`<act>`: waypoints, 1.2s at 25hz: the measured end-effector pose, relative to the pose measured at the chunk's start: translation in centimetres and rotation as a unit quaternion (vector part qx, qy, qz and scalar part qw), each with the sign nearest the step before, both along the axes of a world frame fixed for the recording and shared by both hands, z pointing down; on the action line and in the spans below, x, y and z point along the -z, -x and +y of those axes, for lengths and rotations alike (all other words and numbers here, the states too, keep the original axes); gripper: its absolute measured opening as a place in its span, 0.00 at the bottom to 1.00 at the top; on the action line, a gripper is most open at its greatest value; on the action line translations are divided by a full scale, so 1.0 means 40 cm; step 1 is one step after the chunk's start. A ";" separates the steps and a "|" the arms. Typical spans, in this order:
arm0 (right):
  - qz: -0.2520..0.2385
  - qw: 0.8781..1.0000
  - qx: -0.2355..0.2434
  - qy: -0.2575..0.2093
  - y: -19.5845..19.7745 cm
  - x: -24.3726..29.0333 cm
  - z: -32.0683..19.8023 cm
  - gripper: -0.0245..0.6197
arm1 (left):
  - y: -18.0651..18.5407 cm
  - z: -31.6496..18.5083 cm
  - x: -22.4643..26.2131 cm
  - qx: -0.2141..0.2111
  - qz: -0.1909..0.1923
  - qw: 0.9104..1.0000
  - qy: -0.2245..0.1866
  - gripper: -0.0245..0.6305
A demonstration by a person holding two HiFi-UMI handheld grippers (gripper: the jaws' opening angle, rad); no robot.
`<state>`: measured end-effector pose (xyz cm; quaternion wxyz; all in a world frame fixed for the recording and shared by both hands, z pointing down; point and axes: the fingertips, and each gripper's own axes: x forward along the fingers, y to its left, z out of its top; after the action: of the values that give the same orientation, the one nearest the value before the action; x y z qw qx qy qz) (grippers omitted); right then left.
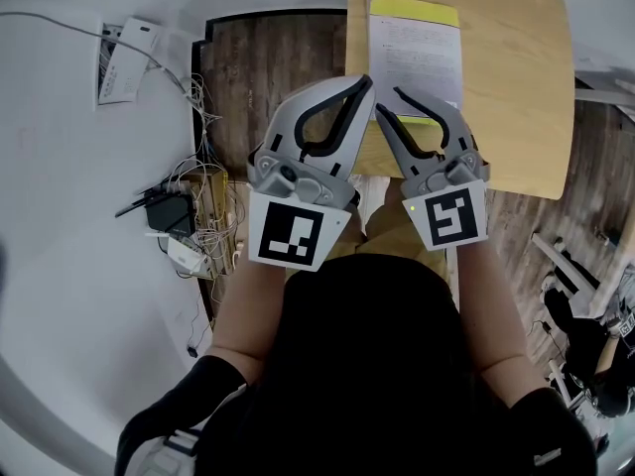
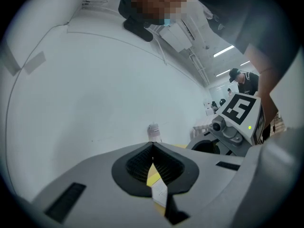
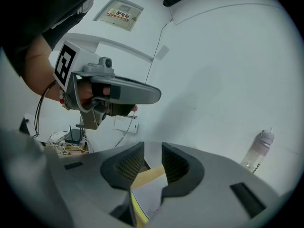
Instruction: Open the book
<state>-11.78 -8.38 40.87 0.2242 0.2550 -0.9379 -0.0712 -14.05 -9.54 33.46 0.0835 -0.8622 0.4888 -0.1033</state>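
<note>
The book (image 1: 415, 56) lies flat on the far side of the wooden table (image 1: 516, 87), showing one printed white face with yellow edges. It looks unopened, so the whole task is left. Both grippers hang above its near end, touching nothing. The left gripper (image 1: 363, 83) has its jaws together and empty. The right gripper (image 1: 388, 101) has its jaws a narrow way apart, with nothing between them. A bottle (image 3: 259, 151) stands far off to the right. Tangled cables (image 1: 193, 221) lie on the floor to the left, out of the way.
</note>
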 end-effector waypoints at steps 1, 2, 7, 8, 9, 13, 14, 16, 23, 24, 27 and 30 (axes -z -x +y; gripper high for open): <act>0.002 1.000 0.000 0.006 0.002 -0.014 0.002 0.23 | 0.001 0.002 -0.003 0.001 0.000 1.000 0.001 0.05; 0.005 1.000 0.002 0.011 0.006 -0.027 0.006 0.23 | 0.003 0.004 -0.007 0.002 0.000 1.000 0.003 0.05; 0.035 0.999 0.020 0.029 0.019 -0.111 0.034 0.25 | 0.008 0.014 -0.019 0.003 -0.002 1.000 0.008 0.05; 0.039 0.998 0.024 0.033 0.021 -0.129 0.038 0.26 | 0.010 0.016 -0.021 0.003 -0.003 1.000 0.008 0.05; 0.042 0.998 0.026 0.039 0.024 -0.144 0.041 0.27 | 0.011 0.017 -0.024 0.004 -0.003 1.000 0.009 0.05; 0.053 0.997 0.027 0.058 0.019 -0.189 0.042 0.28 | 0.011 0.019 -0.034 0.007 -0.001 1.000 0.013 0.05; 0.058 0.996 0.026 0.061 0.017 -0.199 0.041 0.28 | 0.012 0.019 -0.035 0.008 -0.001 1.000 0.014 0.05; 0.068 0.995 0.028 0.067 0.015 -0.221 0.041 0.29 | 0.014 0.019 -0.038 0.009 -0.001 1.000 0.015 0.05; 0.104 0.990 0.029 0.087 0.012 -0.302 0.049 0.30 | 0.017 0.019 -0.052 0.009 -0.002 1.000 0.021 0.05; 0.109 0.990 0.028 0.088 0.011 -0.311 0.047 0.30 | 0.017 0.018 -0.053 0.009 -0.002 1.000 0.022 0.05; 0.126 0.987 0.024 0.096 0.007 -0.340 0.046 0.30 | 0.019 0.020 -0.055 0.008 -0.003 1.000 0.023 0.05; 0.145 0.984 0.021 0.100 0.000 -0.366 0.044 0.30 | 0.017 0.021 -0.059 0.007 -0.003 1.000 0.025 0.05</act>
<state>-11.80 -6.62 55.49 0.3806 0.1985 -0.9030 -0.0180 -14.75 -8.68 35.82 0.0624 -0.8604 0.4917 -0.1185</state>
